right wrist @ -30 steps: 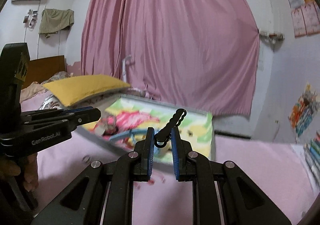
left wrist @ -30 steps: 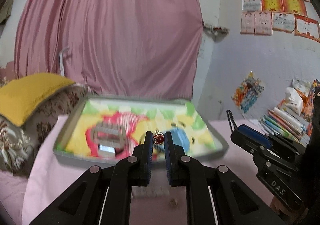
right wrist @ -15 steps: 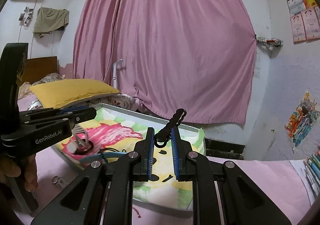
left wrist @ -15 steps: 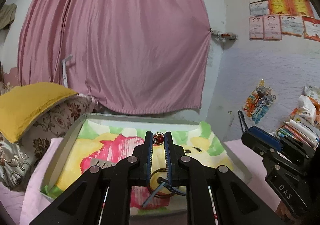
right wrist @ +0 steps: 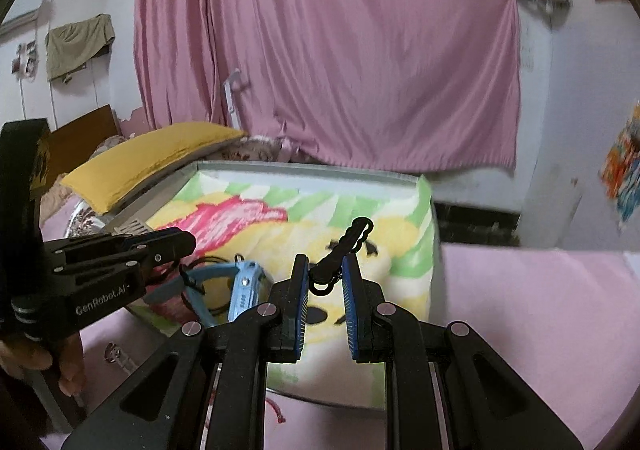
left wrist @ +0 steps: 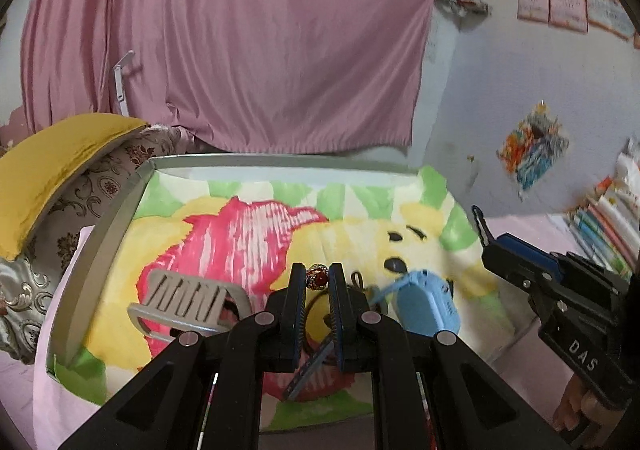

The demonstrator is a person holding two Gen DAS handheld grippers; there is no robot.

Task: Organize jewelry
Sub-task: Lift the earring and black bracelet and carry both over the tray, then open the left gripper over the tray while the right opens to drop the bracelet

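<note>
My left gripper [left wrist: 317,277] is shut on a ring with a red stone [left wrist: 317,276] and holds it above the grey tray [left wrist: 120,205], which is lined with a bright cartoon cloth. My right gripper [right wrist: 325,270] is shut on a black wavy hair clip [right wrist: 347,246] and holds it over the tray's near right part [right wrist: 430,185]. In the tray lie a blue watch [left wrist: 424,300], a grey comb-like clip [left wrist: 186,300] and a dark cord. The blue watch [right wrist: 244,286] also shows in the right wrist view beside the left gripper [right wrist: 176,246].
The tray rests on a pink sheet [right wrist: 540,310]. A yellow pillow [left wrist: 48,161] on a patterned cushion lies to its left. A pink curtain [left wrist: 248,41] hangs behind. Books [left wrist: 604,217] are stacked at the right. A small metal piece [right wrist: 114,354] lies on the sheet.
Both grippers have moved forward and down over the tray, still holding the ring and the hair clip. The tray contents now lie closer under the left fingers.
</note>
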